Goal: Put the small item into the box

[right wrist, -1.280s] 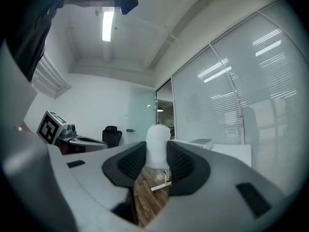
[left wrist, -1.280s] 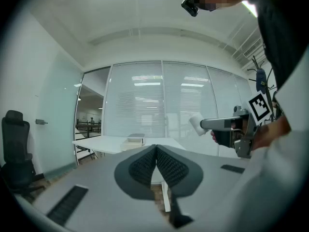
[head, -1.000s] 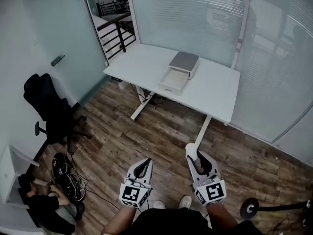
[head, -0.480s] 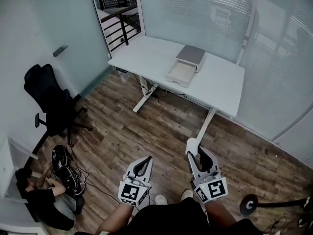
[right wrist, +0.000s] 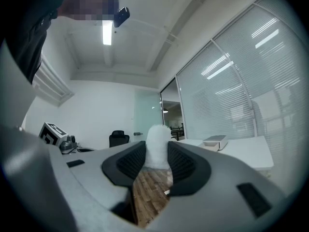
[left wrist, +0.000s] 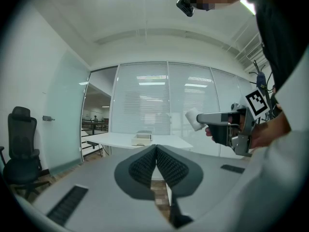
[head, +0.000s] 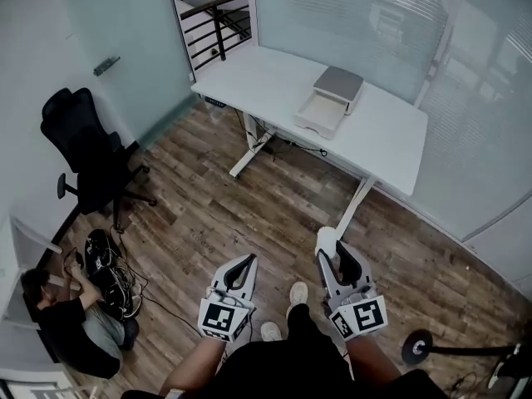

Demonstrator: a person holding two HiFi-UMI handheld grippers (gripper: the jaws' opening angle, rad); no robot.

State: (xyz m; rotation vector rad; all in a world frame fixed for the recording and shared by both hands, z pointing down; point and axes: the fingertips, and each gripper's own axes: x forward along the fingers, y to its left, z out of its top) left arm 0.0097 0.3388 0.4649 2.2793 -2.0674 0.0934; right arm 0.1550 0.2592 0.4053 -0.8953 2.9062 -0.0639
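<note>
Small item [right wrist: 157,144] in right claw [head: 330,253]; box [head: 334,96] well apart

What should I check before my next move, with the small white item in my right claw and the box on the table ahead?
1. Grip on the white item: ok. The right claw presses it from both sides.
2. Left claw free: ok. Its jaws are together, with nothing between them.
3. Box open: ok. Its pale front part looks open on top.
4. Box within reach: not ok. The table stands far across the wood floor.
5. Way to the table: ok. No obstacle shows on the floor ahead, and the chair stands off to the left.
</note>
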